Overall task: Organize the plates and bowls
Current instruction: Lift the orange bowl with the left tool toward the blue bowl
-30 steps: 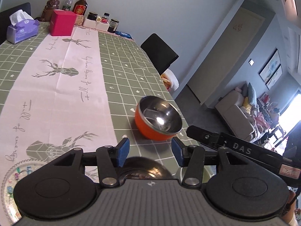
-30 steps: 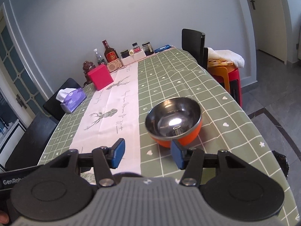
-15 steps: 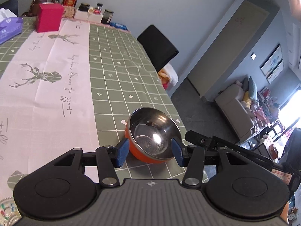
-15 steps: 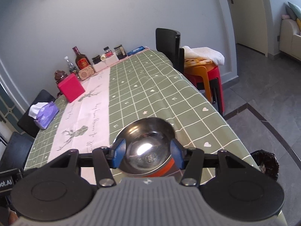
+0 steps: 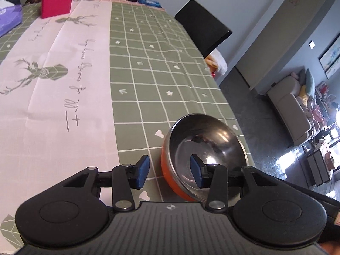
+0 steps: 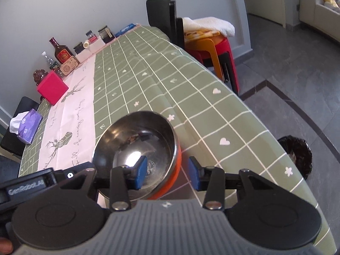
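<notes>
Orange steel-lined bowl (image 5: 204, 146) at the 4 o'clock edge of green checked tablecloth (image 5: 161, 68), straddled on opposite rims by left gripper (image 5: 169, 173) and right gripper (image 6: 167, 174), jaws of both just closing, pads not yet pressing the wall, nothing clamped.

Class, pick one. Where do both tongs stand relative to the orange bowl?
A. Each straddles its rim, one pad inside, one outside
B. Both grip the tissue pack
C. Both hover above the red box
A: on the orange bowl, the left tongs and right tongs each have one pad inside and one outside the wall.
</notes>
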Available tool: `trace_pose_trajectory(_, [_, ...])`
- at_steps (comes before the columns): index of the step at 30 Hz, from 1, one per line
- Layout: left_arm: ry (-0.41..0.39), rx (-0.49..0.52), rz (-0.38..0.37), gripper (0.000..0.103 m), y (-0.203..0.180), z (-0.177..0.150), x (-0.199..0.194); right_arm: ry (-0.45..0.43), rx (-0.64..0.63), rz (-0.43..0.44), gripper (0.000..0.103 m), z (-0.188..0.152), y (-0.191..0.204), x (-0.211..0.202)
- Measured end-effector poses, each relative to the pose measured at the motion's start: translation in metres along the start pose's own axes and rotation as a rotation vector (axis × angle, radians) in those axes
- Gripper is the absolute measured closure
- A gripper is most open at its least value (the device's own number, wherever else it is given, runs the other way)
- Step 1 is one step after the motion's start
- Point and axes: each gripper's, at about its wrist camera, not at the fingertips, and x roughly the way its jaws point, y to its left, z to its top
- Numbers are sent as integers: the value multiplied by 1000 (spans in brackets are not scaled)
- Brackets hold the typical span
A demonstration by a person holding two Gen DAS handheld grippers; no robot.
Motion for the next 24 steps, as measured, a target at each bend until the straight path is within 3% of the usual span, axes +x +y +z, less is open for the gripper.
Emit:
trace_pose_trajectory(10, [29,-53,29,55,8,3,27,50,46,12,66,4,-13,15])
trace_pose_trajectory(17, [41,-47,26,67,8,6,31,70,78,45,76,5,-17,21])
trace_pose_trajectory(21, [43,-33,19,80,4,7,31,71,60,50,84,4,-12,20])
trace_pose_trajectory(24, [44,-13,19,88,-1,6,30,72,59,52,84,4,-12,20])
